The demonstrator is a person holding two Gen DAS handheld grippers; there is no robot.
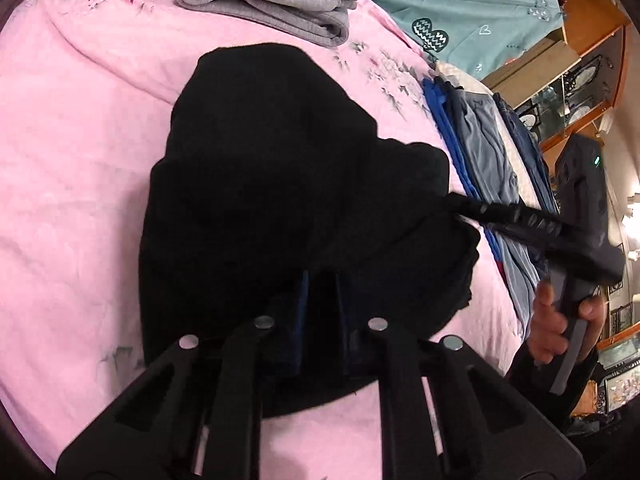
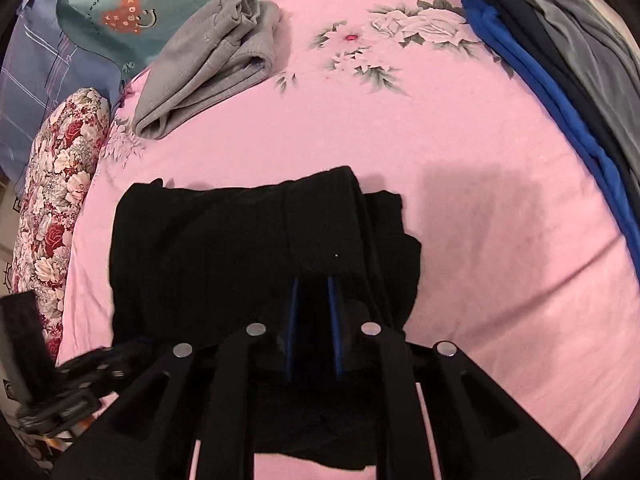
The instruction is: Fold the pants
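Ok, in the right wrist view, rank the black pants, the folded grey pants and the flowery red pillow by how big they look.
1. black pants: largest, though they lie nearest the camera, which exaggerates them.
2 and 3. folded grey pants and flowery red pillow: these look about alike, and the pillow sits at the warped edge, so I won't rank them.

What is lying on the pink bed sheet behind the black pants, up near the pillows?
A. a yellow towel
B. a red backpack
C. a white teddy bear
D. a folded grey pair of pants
D: a folded grey pair of pants lies on the pink bed sheet beyond the black pants, near the pillows; no towel, backpack or teddy shows.
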